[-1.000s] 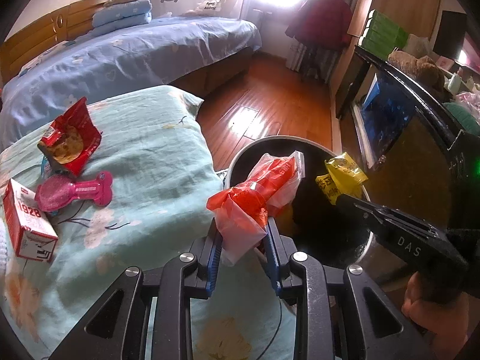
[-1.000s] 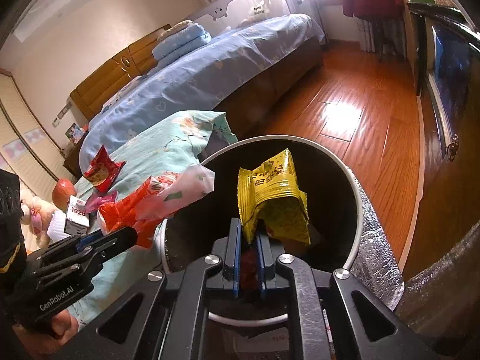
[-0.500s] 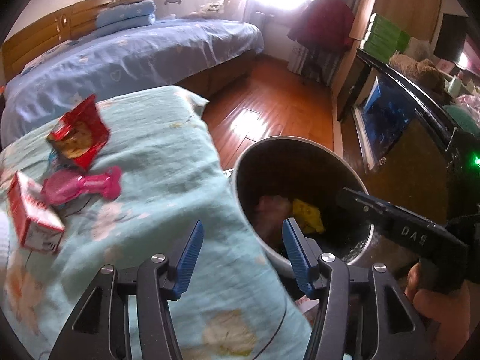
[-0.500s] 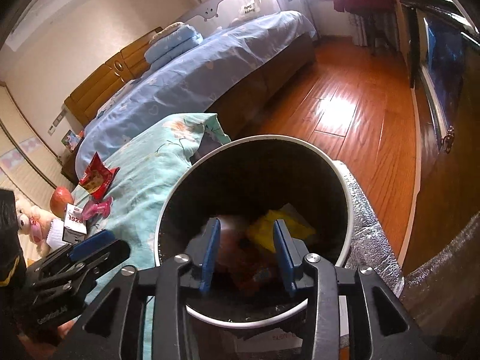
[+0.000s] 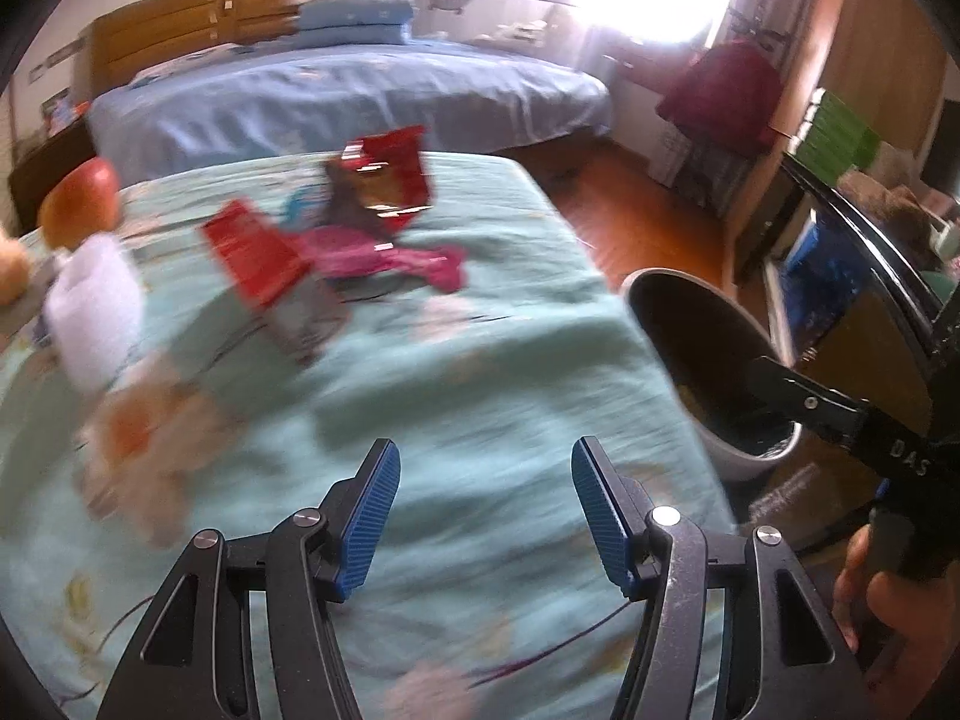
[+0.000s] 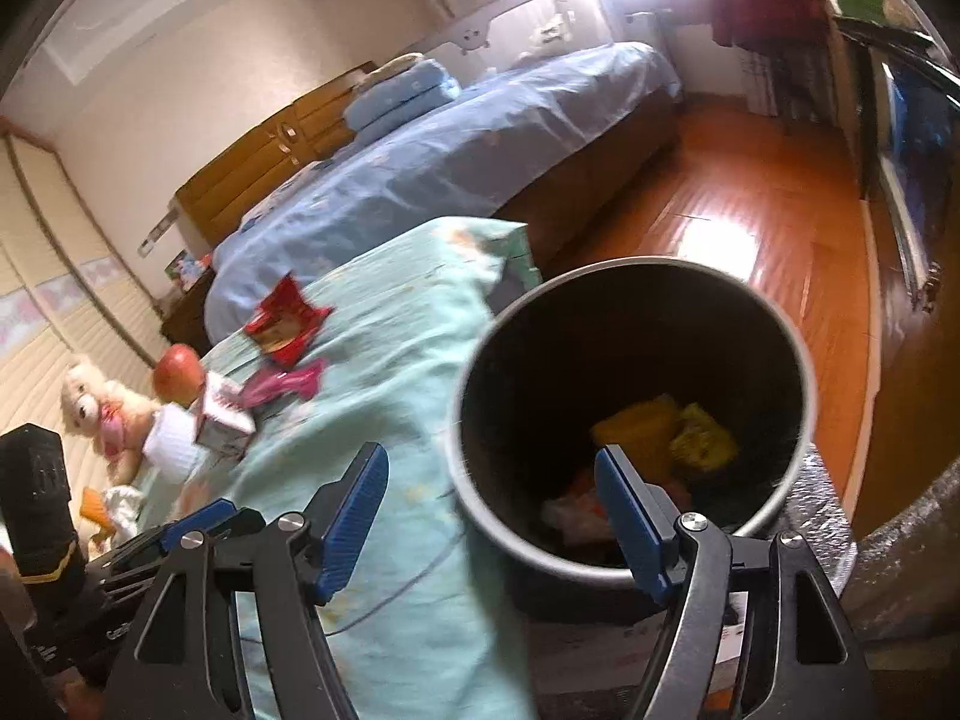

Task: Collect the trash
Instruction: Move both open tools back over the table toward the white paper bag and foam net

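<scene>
My left gripper (image 5: 483,510) is open and empty over the teal bedcover (image 5: 480,372). Ahead of it lie a red snack wrapper (image 5: 384,180), a pink wrapper (image 5: 384,258) and a red-and-white carton (image 5: 258,252), all blurred. My right gripper (image 6: 489,510) is open and empty at the near rim of the round bin (image 6: 804,396). Inside the bin lie a yellow packet (image 6: 696,438) and an orange-and-white wrapper (image 6: 576,504). The bin (image 5: 648,282) also shows at the right of the left wrist view, with the right gripper's finger (image 5: 804,396) over it.
An apple (image 6: 177,372), a white cup (image 6: 171,444) and a plush toy (image 6: 102,414) sit at the far left of the bedcover. A blue bed (image 6: 480,138) stands behind. A wooden floor (image 6: 750,228) and a dark cabinet (image 6: 912,138) lie to the right.
Both grippers opened and dropped their wrappers into the bin. The left gripper has since swung left, away from the bin and over the bedcover. The right gripper has drawn back a little.
</scene>
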A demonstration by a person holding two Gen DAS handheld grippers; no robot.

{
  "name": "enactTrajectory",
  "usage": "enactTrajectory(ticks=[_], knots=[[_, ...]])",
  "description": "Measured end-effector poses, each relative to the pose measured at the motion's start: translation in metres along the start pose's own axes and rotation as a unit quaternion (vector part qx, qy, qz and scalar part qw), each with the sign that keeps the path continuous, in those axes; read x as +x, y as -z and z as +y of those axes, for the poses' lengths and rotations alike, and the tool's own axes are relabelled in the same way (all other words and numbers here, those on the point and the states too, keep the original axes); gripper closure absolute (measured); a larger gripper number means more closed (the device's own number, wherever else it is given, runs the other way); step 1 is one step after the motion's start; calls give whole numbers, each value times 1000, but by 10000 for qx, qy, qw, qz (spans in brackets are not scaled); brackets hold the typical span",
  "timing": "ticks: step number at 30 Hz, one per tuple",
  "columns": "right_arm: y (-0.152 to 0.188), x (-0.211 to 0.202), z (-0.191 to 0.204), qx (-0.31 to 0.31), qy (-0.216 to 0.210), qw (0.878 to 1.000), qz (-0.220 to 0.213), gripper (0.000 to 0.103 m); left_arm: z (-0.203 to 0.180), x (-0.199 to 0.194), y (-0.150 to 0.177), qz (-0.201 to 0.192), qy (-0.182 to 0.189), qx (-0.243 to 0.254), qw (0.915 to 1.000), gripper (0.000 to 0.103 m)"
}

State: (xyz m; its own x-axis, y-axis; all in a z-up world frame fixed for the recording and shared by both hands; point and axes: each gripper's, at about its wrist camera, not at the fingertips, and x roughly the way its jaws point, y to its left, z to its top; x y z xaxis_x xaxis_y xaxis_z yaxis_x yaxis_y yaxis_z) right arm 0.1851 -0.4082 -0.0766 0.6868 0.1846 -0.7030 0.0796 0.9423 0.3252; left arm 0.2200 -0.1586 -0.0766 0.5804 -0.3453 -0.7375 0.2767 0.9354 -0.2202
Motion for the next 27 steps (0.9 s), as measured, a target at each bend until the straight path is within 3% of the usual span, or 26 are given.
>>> enactTrajectory(ticks=[14, 27], knots=[[39, 25, 111, -756, -783, 9932, 411, 30, 87, -68, 35, -241, -639, -631, 9957, 44], [68, 54, 180, -1249, -1167, 9818, 822, 30, 157, -107, 62, -288, -1237, -1275, 9837, 44]])
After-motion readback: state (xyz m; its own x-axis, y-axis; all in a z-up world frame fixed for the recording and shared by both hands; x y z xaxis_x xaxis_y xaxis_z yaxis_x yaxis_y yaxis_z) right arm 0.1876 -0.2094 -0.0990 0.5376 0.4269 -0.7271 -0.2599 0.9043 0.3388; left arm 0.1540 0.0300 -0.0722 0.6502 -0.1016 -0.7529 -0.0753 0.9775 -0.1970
